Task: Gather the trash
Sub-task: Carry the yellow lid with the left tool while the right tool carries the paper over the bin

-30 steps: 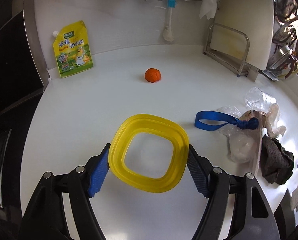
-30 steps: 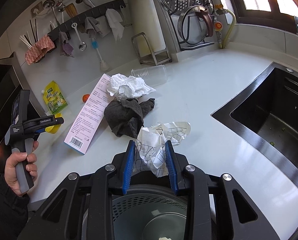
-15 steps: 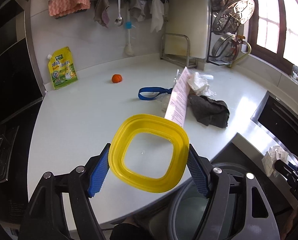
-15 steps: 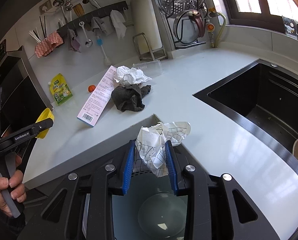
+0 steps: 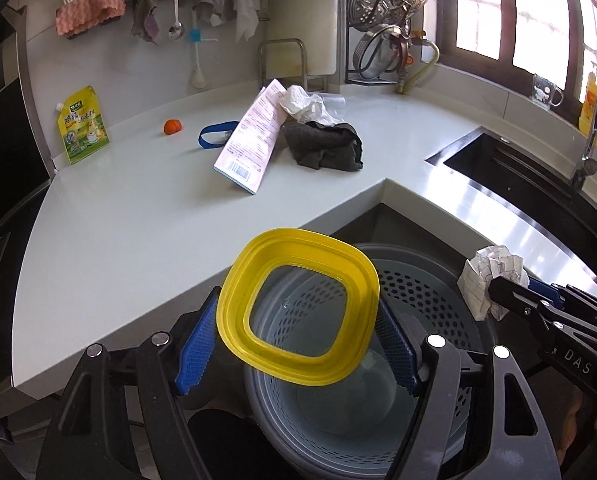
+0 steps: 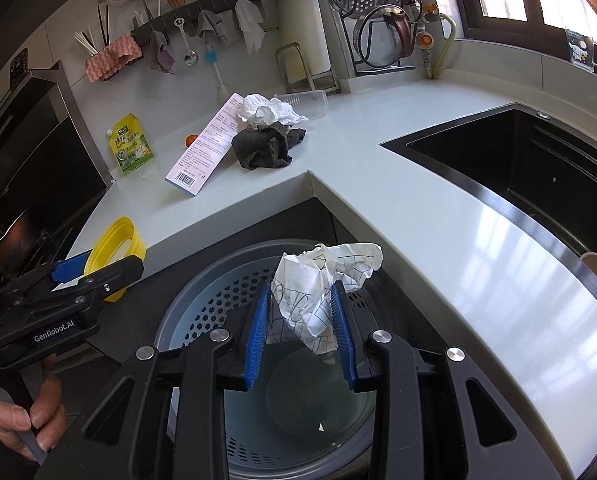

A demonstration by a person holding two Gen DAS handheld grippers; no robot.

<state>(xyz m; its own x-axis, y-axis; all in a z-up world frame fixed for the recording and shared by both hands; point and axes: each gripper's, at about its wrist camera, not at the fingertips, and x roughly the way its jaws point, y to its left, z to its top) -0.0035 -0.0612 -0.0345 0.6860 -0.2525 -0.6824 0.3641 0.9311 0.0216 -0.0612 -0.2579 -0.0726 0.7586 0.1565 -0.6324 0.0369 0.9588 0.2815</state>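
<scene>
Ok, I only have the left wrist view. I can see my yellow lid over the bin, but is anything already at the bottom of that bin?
Observer: Almost nothing. In the right wrist view the bin has only a tiny white scrap on its floor.
Operator: And the right gripper, is the paper properly pinched? I only see it side-on.
Observer: Yes. The right gripper has both blue pads pressed on the crumpled paper, which hangs over the bin opening.
Operator: Anything in the sink? I only see its near edge.
Observer: The sink basin looks bare apart from a small pale speck.
Operator: How is the left gripper held?
Observer: A hand grips its handle at the lower left.
</scene>
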